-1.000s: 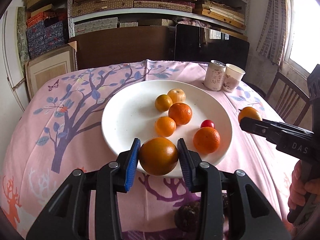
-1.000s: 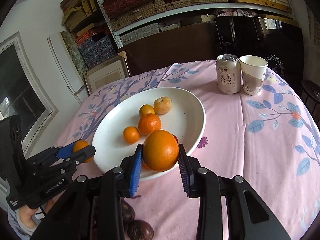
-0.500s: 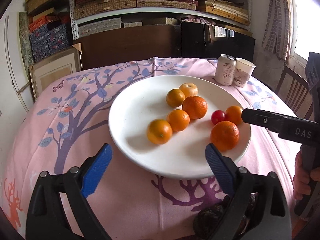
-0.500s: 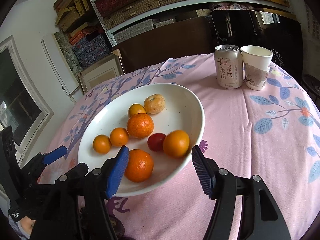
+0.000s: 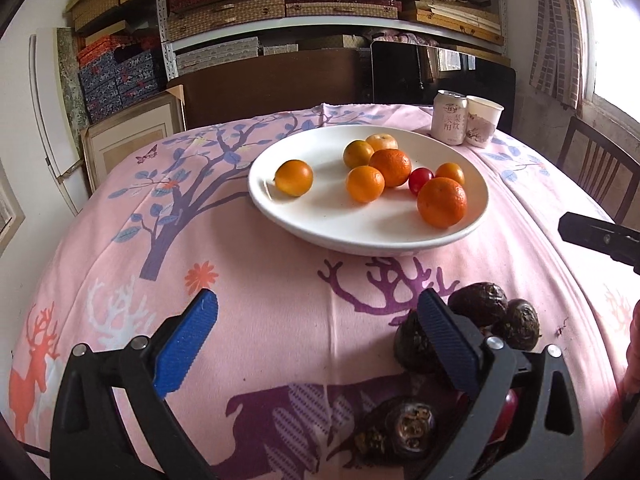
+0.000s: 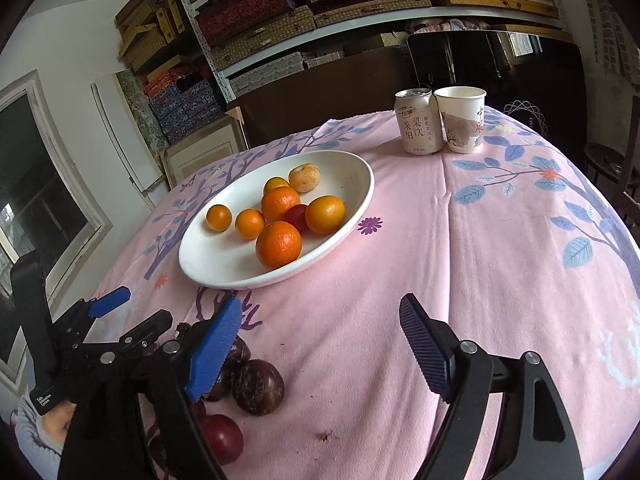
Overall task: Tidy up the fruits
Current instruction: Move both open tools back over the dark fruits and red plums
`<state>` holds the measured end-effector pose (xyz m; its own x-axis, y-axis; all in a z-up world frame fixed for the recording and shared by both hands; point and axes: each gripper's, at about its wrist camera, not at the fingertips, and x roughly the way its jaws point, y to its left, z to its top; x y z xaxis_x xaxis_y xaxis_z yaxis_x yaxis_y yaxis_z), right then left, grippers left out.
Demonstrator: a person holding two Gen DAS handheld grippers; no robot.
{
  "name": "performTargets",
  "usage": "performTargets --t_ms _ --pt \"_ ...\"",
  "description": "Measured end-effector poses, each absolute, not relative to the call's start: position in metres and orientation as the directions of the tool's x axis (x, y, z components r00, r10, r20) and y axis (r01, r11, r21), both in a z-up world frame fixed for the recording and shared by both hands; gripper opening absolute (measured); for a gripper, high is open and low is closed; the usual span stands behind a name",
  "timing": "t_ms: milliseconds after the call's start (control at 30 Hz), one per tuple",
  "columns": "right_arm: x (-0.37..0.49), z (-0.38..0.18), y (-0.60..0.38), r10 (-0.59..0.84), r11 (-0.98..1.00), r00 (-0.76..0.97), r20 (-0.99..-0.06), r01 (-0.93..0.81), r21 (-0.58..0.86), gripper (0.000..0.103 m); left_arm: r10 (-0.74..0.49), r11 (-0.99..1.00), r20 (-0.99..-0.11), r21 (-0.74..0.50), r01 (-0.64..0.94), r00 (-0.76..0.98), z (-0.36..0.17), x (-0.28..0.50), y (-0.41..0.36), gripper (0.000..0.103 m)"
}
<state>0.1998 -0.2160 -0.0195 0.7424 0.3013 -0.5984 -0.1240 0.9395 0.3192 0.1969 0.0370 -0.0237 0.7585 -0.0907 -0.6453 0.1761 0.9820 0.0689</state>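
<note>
A second ago each of your grippers clamped an orange at the near rim of the white plate [image 5: 280, 216]; now both oranges lie on it and both grippers have backed off toward you. Your left gripper [image 5: 316, 340] has just been opening, its fingers wide apart with only pink cloth between them. Your right gripper [image 6: 320, 344] has also just been opening, fingers apart, nothing between them.

The plate holds eight fruits: seven oranges of mixed size and one small red fruit [image 5: 420, 180]. In the left view, the orange you dropped from the left [image 5: 294, 178] sits alone at the plate's 9 o'clock; the big orange [image 5: 442, 202] sits at 4 o'clock, and the right-hand drop [image 6: 325, 214] touches the red fruit.

The left view shows dark wrinkled passion fruits [image 5: 478, 304] on the desk [image 5: 248, 280] just behind its right finger, at 5 o'clock from the plate. Only the right view shows a smooth red one [image 6: 222, 438] among them, and your left gripper from the side. A drink can [image 6: 418, 122] and paper cup [image 6: 462, 118] stand touching at the desk's far edge.
</note>
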Motion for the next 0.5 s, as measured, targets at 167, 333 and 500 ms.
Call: performTargets --t_ms 167,333,500 --pt "0.181 -0.020 -0.222 0.306 0.936 0.750 -0.587 -0.125 0.329 0.087 -0.065 0.992 -0.629 0.043 0.119 0.774 -0.020 0.180 0.050 0.098" --pt "0.172 -0.022 -0.211 0.307 0.943 0.743 -0.595 -0.155 0.294 0.087 -0.031 0.997 -0.624 0.041 0.072 0.781 -0.020 0.173 0.058 0.098" --pt "0.169 -0.026 -0.195 0.298 0.953 0.730 -0.615 -0.190 0.235 0.087 -0.024 0.997 -0.622 0.046 0.067 0.783 -0.020 0.171 0.060 0.098"
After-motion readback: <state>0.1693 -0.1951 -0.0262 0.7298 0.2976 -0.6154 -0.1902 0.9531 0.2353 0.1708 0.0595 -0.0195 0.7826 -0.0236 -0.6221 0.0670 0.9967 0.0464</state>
